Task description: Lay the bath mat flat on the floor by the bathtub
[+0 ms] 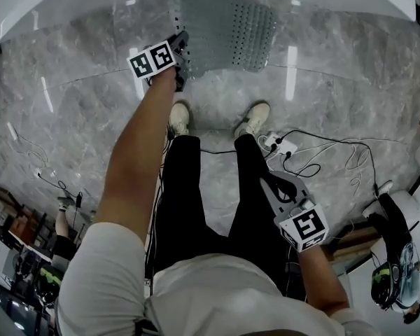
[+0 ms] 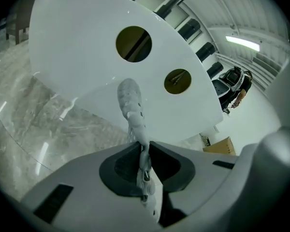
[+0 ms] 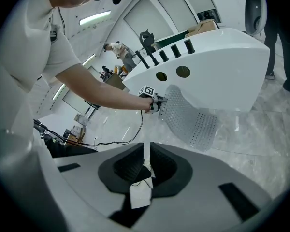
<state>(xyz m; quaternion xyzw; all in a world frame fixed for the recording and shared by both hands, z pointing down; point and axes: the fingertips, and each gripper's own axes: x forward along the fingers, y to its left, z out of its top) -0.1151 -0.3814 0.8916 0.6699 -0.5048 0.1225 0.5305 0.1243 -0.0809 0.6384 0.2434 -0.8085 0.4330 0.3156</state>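
Note:
The grey perforated bath mat (image 1: 227, 26) lies partly on the marble floor in front of the white bathtub (image 1: 70, 2). Its near-left edge is lifted. My left gripper (image 1: 180, 65) is shut on that edge. In the left gripper view the mat's edge (image 2: 130, 103) runs up from between the jaws (image 2: 142, 151), with the tub's side (image 2: 87, 57) behind it. The right gripper view shows the mat (image 3: 191, 117) curving down from the left gripper (image 3: 159, 102) to the floor. My right gripper (image 1: 274, 187) hangs by my right leg, shut and holding nothing (image 3: 146, 161).
My shoes (image 1: 255, 117) stand just short of the mat. A power strip (image 1: 280, 145) and loose cables (image 1: 336, 156) lie on the floor at my right. Other people stand at the far right (image 1: 392, 257) and lower left. Boxes sit beyond the tub (image 2: 222, 146).

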